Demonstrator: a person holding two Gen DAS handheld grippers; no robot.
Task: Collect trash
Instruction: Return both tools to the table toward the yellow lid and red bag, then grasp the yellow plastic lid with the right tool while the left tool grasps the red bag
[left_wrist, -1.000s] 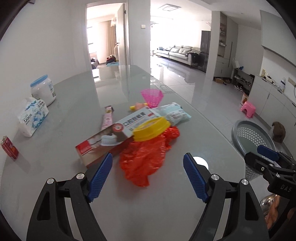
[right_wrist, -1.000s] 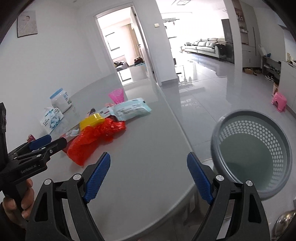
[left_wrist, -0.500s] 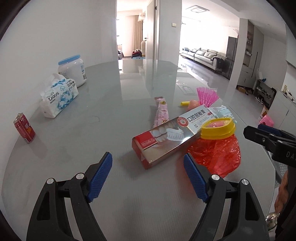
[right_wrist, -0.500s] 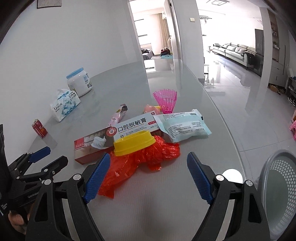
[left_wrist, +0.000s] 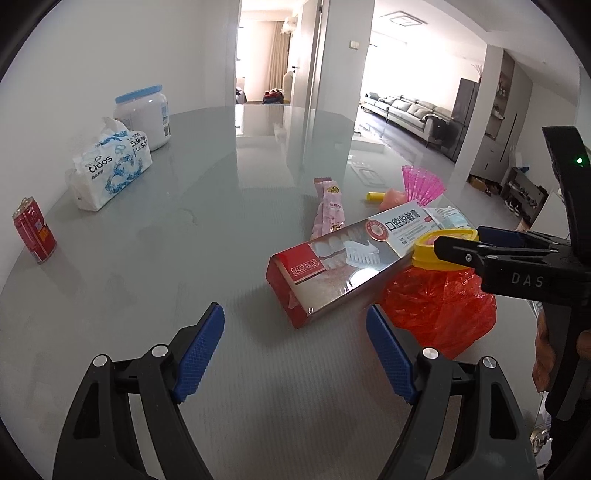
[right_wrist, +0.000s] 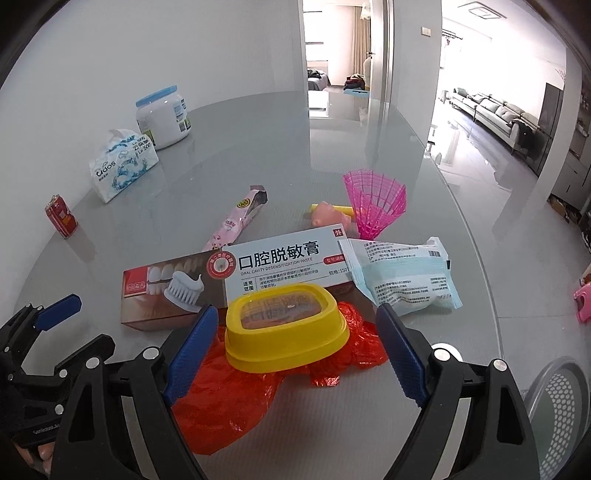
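A heap of trash lies on the grey glass table: a red and white toothpaste box, a yellow tub on a crumpled red plastic bag, a pale blue packet, a pink wrapper and a pink mesh cone. My right gripper hangs over the yellow tub. Its jaws are opening, and the tub lies between the pads untouched. My left gripper stands open just short of the box's red end, nothing between its fingers.
A red can, a tissue pack and a white jar stand along the wall at the left. A grey perforated basket sits on the floor past the table's right edge. A small pink toy lies by the cone.
The right gripper swung left from the basket to the trash heap and now hangs over the yellow tub. The left gripper shifted left, off the red bag, to the toothpaste box's end.
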